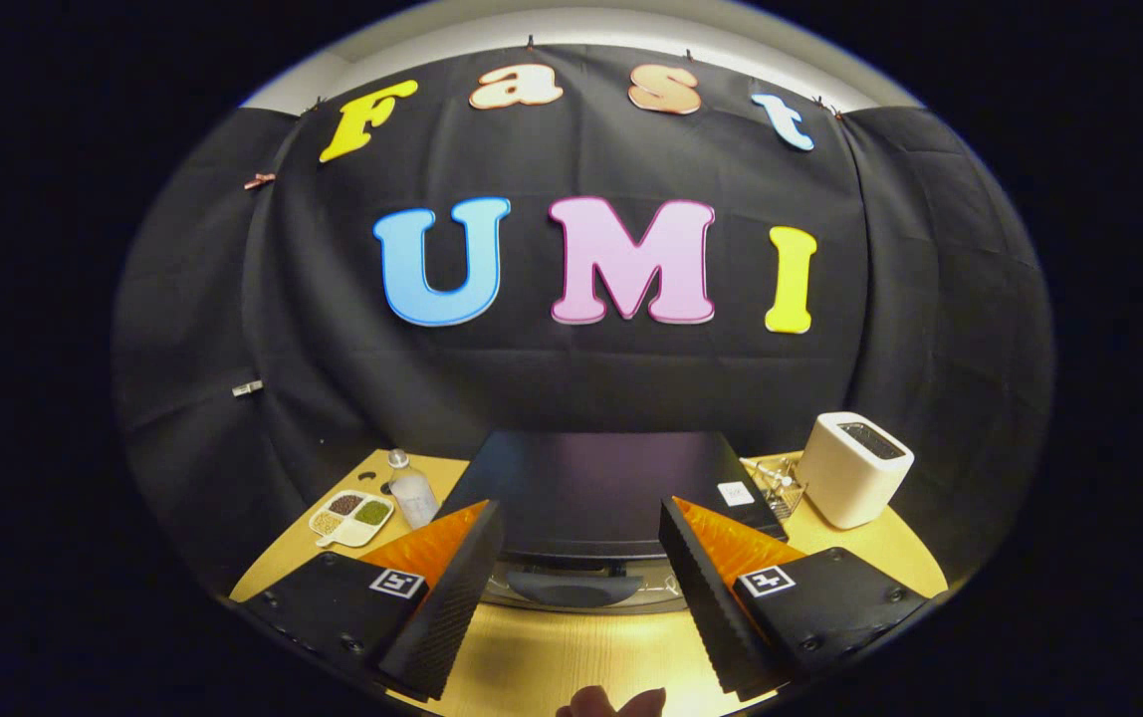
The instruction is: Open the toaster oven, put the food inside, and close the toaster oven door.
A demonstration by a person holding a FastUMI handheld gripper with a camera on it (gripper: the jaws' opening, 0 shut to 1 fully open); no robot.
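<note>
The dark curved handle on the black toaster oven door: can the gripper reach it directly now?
Probably yes. The gripper is open, and the handle lies just ahead between its fingers, with nothing between them.

Staged booth, probably lab: black cloth wall, wooden table, toaster oven.

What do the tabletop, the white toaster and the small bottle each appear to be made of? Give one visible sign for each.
Tabletop: likely wood or wood-look laminate, pale with fine grain lines, slight sheen.
White toaster: probably plastic or painted metal, smooth matte shell with rounded corners.
Small bottle: clear glass or plastic, see-through body; which one cannot be told.
The gripper is open, its fingers either side of the toaster oven's handle.
</note>
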